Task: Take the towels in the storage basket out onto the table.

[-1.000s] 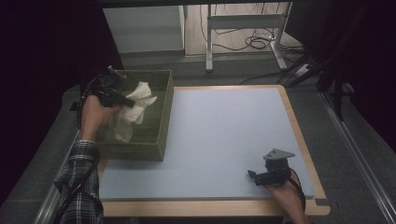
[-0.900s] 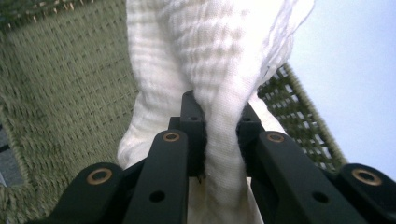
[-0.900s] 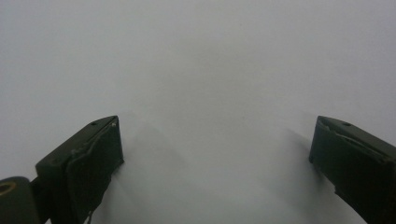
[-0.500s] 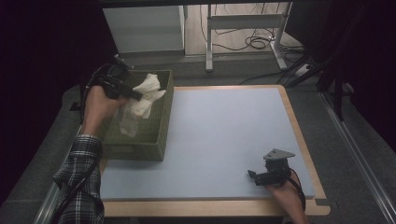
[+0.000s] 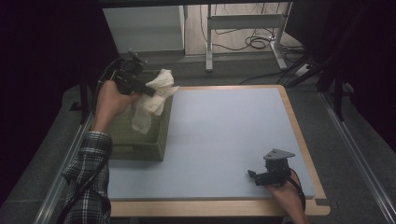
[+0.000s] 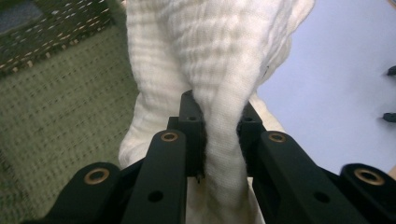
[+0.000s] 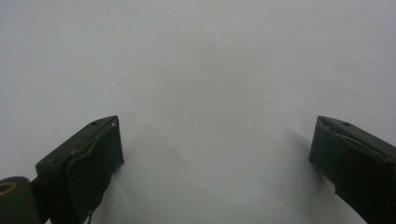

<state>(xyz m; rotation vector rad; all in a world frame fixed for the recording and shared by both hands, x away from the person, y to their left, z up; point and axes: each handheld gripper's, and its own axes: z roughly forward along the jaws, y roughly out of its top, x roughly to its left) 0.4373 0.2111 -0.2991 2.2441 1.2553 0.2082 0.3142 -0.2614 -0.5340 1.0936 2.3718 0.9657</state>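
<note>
High view: left tool (image 5: 152,92) held above the olive woven basket (image 5: 140,147) at the left edge of the worktop (image 5: 224,140), upper left of frame. Jaws clenched on a white crinkled cloth (image 5: 152,100); the cloth hangs from the jaws, its lower end over the basket's inside, its upper part over the right rim. A hand (image 5: 111,100) with a plaid sleeve (image 5: 91,177) carries this tool.

Left gripper view: left tool (image 6: 218,126) pinches a gathered fold of the cloth (image 6: 210,56) between both jaws; basket weave (image 6: 60,116) at left, pale blue worktop (image 6: 336,93) at right.

Right tool (image 5: 254,176) rests low on the worktop, lower right of frame, well apart from the basket. Right gripper view: right tool (image 7: 217,149) released, jaws wide apart, nothing between them, plain worktop surface (image 7: 210,70) beyond.

No legible writing, labels or brands on any item.
</note>
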